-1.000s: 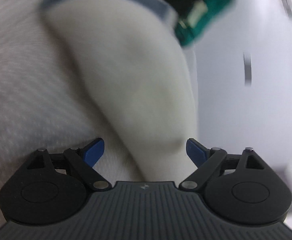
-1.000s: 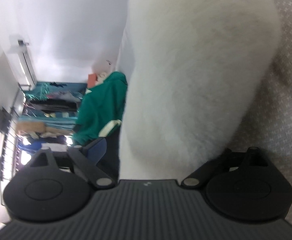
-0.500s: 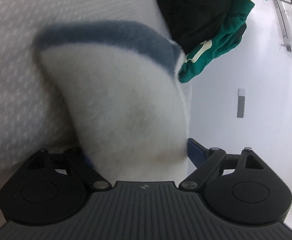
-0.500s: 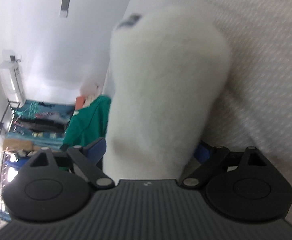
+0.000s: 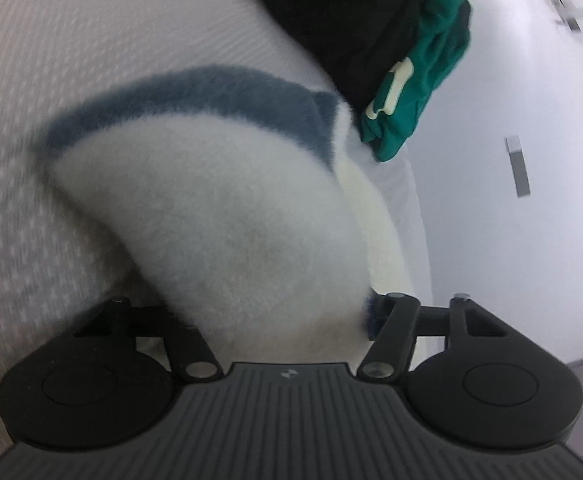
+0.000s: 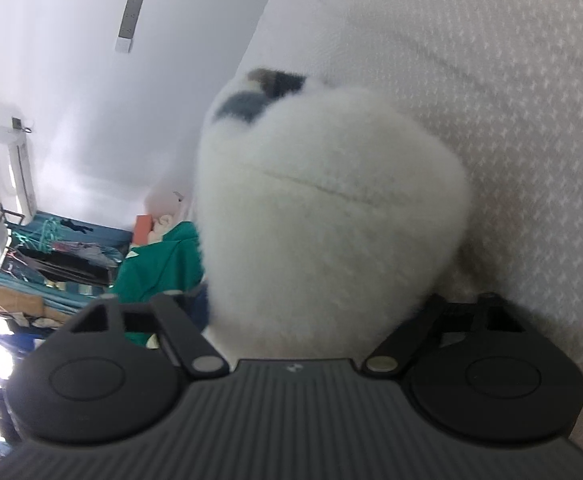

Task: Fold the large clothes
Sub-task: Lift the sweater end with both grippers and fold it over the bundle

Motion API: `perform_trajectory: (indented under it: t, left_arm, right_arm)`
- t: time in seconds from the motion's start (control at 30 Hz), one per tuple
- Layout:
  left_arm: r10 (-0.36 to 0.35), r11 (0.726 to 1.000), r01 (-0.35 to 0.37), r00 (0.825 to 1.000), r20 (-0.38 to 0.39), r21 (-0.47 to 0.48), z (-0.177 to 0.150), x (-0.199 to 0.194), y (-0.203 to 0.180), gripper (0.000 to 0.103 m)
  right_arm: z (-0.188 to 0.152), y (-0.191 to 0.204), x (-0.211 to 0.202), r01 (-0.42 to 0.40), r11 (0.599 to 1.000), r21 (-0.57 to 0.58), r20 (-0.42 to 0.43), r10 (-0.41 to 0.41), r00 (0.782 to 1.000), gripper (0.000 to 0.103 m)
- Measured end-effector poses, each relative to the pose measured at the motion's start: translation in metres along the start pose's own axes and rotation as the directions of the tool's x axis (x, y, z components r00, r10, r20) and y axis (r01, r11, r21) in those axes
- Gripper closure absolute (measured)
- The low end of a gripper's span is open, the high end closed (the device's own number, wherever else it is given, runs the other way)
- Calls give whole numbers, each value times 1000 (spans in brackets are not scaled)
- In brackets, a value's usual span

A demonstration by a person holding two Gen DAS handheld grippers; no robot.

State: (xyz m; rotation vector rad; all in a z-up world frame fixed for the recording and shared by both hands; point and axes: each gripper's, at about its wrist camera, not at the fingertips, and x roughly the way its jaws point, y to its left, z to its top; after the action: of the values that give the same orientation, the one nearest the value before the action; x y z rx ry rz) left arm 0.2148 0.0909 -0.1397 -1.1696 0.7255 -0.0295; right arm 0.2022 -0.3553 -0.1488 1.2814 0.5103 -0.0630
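Left wrist view, nearest: left gripper (image 5: 287, 316), black linkages at lower frame; jaws closing with fluffy white garment (image 5: 227, 216) filling the gap between them. Left finger hidden behind the pile; a sliver of the blue right finger pad (image 5: 372, 318) shows at the fabric's edge, touching it. Whether both pads press yet cannot be told.

Garment, same view: thick fleece bundle, long axis running from lower centre up and leftward, ending in a blue-grey band (image 5: 195, 98) that arcs across mid-frame. It lies on a pale dotted bed cover (image 5: 51, 60) that fills the left half.

Beyond, upper right: black cloth (image 5: 331, 12) with a green garment (image 5: 423, 88) beside it, at the bed's edge; white wall (image 5: 531, 220) behind.

Right wrist view, nearest: right gripper (image 6: 311, 320); jaws closing, the same white fleece bulging between them and hiding both pads; contact cannot be confirmed. Bundle rises from lower centre toward upper centre, tipped by a dark blue-grey patch. Dotted cover fills the right side.

Far left: cluttered clothes rack (image 6: 51, 256).
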Motion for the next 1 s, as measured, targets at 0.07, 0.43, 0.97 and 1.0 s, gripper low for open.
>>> perform_trajectory:
  t: [0.07,0.43,0.97,1.0]
  left_arm:
    - [-3,1000,3,1000,-1,3,1,-2,-1,38]
    - [-19,999,19,1000,15,31,1,-20,-3,45]
    - [-125,986,125,992,-1,114,-12,-81,-22,46]
    - [-124,984,123,992,-7,126,-14,-84,-26,46]
  right_arm:
    - [1,2,-2,4,1000,-16,3,-3,1000,35]
    - [3,15,-30,-65,989,-136,15,67,998,59]
    - [2,40,-105,-141,959,-247,21,150,988,60]
    - [4,41,-110,-142,959,-244,23,152,988,60]
